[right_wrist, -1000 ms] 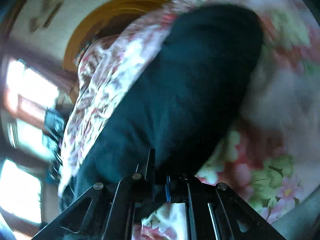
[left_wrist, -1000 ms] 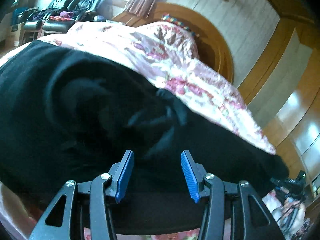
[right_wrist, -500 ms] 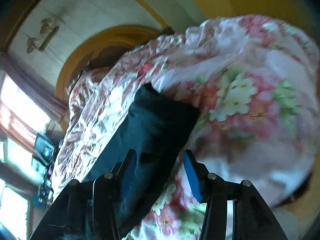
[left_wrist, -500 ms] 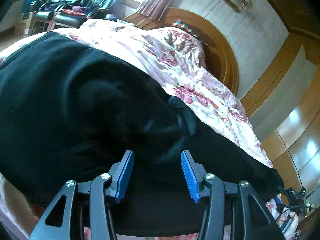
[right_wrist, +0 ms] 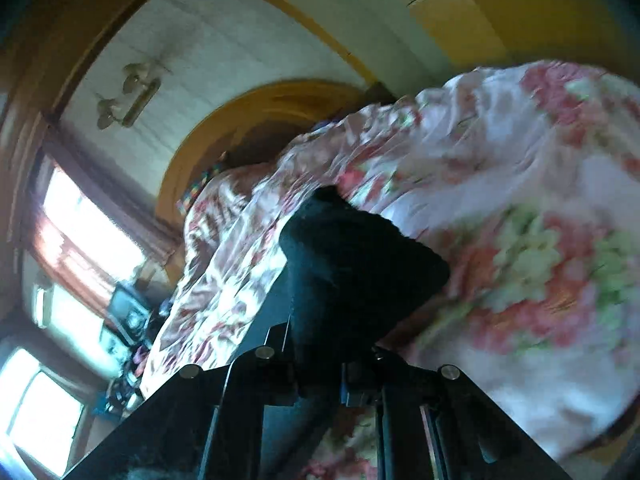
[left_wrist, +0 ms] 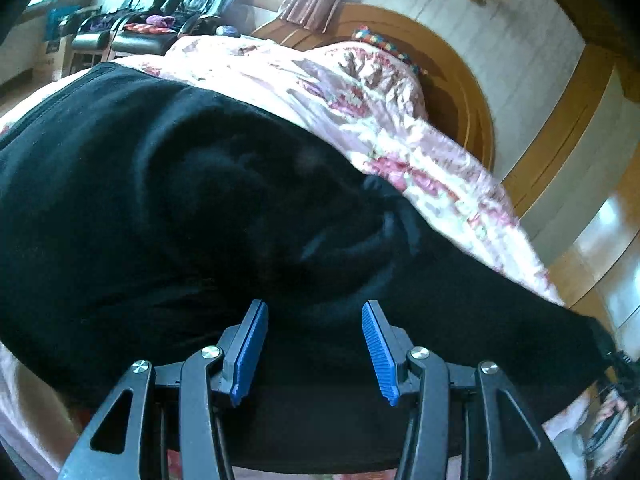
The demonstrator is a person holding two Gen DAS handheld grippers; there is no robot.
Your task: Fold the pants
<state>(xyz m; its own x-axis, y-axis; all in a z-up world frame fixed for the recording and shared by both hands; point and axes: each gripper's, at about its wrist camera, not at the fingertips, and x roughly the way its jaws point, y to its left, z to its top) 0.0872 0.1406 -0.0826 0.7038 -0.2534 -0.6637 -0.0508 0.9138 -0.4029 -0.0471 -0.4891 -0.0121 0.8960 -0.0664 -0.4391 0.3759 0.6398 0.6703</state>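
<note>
Black pants (left_wrist: 208,216) lie spread across a floral pink quilt on a bed, wrinkled near the middle. My left gripper (left_wrist: 314,344) is open, its blue pads (left_wrist: 250,350) just above the near edge of the pants, holding nothing. In the right wrist view my right gripper (right_wrist: 320,360) is shut on the end of a pant leg (right_wrist: 352,264), which bunches up in front of the closed fingers over the quilt.
The floral quilt (left_wrist: 360,92) (right_wrist: 540,240) covers the bed. A rounded wooden headboard (left_wrist: 452,76) stands at the far end. Black armchairs (left_wrist: 160,12) sit by a bright window. Wooden wardrobe panels (left_wrist: 600,248) line the right side.
My right gripper was shut, opened half a second ago over the pant leg end, and is now shut on it. My left gripper stayed open over the pants, shifting only slightly.
</note>
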